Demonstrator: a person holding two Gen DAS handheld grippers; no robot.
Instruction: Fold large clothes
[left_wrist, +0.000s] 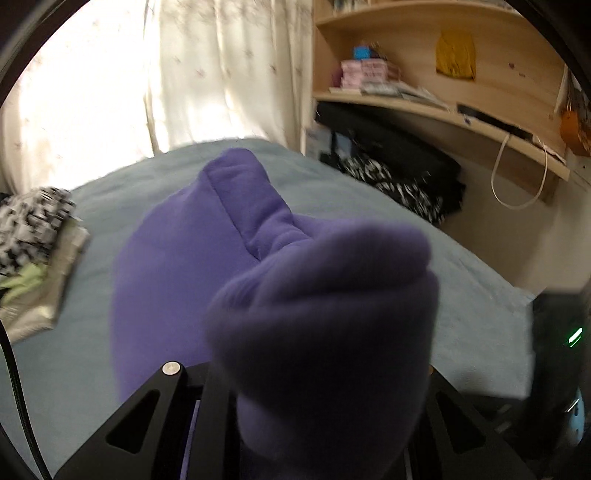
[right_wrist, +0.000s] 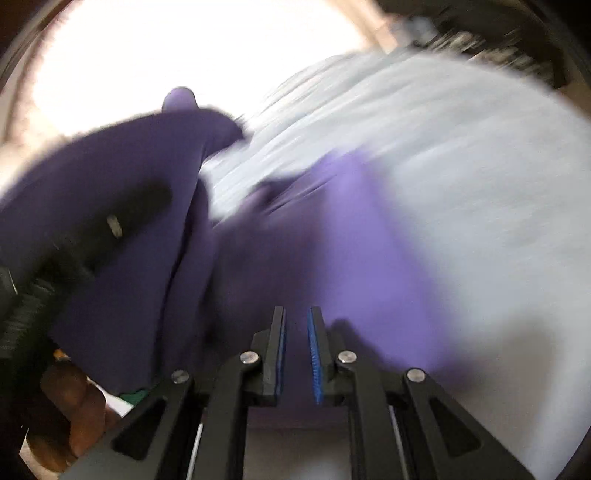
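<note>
A purple garment (left_wrist: 177, 280) hangs bunched above the grey-blue bed cover (left_wrist: 103, 206). Its thick folds wrap over my left gripper (left_wrist: 314, 384) and hide both fingers, which are shut on the cloth. In the right wrist view the same purple garment (right_wrist: 354, 236) trails blurred across the bed cover (right_wrist: 461, 184). My right gripper (right_wrist: 297, 314) keeps a narrow slit between its blue pads (right_wrist: 314, 350), filled with dark purple cloth. The left gripper's black body (right_wrist: 122, 218) shows at the left under draped cloth, with a person's hand (right_wrist: 70, 402) below it.
A stack of folded clothes (left_wrist: 37, 240) lies at the bed's left edge. A sunlit curtain (left_wrist: 184, 74) hangs behind the bed. Wooden shelves (left_wrist: 424, 103) stand to the right. Below them are a black bag and black-and-white patterned cloth (left_wrist: 399, 184).
</note>
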